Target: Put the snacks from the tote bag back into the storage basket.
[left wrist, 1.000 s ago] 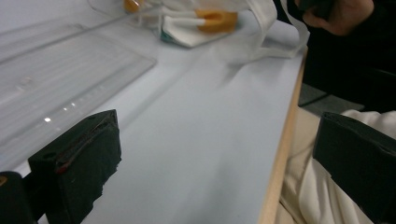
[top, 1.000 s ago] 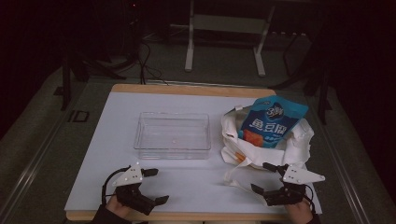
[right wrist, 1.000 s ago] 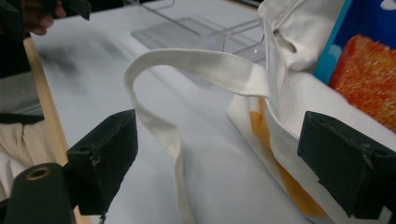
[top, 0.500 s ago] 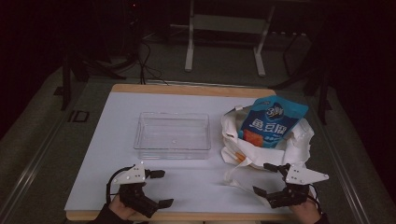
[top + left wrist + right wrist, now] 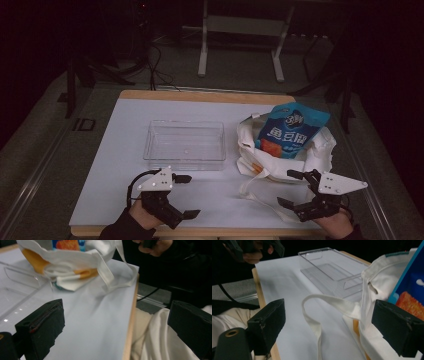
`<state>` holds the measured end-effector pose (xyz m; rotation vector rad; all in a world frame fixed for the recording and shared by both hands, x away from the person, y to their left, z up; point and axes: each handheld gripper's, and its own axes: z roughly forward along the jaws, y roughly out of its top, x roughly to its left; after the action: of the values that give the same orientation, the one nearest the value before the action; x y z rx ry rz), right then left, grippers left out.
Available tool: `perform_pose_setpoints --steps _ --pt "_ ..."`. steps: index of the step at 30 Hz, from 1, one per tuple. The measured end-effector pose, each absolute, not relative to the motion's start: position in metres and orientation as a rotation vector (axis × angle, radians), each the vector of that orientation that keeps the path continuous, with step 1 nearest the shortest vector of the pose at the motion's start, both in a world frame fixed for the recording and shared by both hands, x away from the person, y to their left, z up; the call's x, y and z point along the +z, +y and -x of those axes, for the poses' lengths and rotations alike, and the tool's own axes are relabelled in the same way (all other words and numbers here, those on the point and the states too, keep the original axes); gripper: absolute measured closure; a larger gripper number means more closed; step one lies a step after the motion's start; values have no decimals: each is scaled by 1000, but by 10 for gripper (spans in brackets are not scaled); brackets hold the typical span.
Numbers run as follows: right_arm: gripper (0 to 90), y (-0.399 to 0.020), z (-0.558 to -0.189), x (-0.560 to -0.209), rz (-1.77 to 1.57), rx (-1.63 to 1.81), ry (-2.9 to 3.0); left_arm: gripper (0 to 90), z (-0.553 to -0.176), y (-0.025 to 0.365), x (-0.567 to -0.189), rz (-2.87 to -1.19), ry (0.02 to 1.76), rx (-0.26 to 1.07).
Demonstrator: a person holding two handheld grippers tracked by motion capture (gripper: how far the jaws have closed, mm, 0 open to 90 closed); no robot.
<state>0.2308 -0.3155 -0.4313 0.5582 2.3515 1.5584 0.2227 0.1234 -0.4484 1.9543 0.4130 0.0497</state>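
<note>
The white bag is hiding the blue pouch's lower part; its small print is blurring.

From my seat, the near strip of the white table lies bare between my left gripper and my right gripper, both with jaws spread wide and nothing between them. Ahead of the left one, the clear tray blocks the middle, with bare table on its left. The cloth bag fills the right side, its strap looping out onto the table just in front of my right gripper. A narrow lane runs between tray and bag.
</note>
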Motion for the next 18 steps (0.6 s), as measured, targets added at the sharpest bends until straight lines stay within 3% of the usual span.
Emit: perform_pose_setpoints --steps 18 --pt "135 -332 -241 -405 -519 1565 2280 14 -257 88 -417 -1947 337 90"
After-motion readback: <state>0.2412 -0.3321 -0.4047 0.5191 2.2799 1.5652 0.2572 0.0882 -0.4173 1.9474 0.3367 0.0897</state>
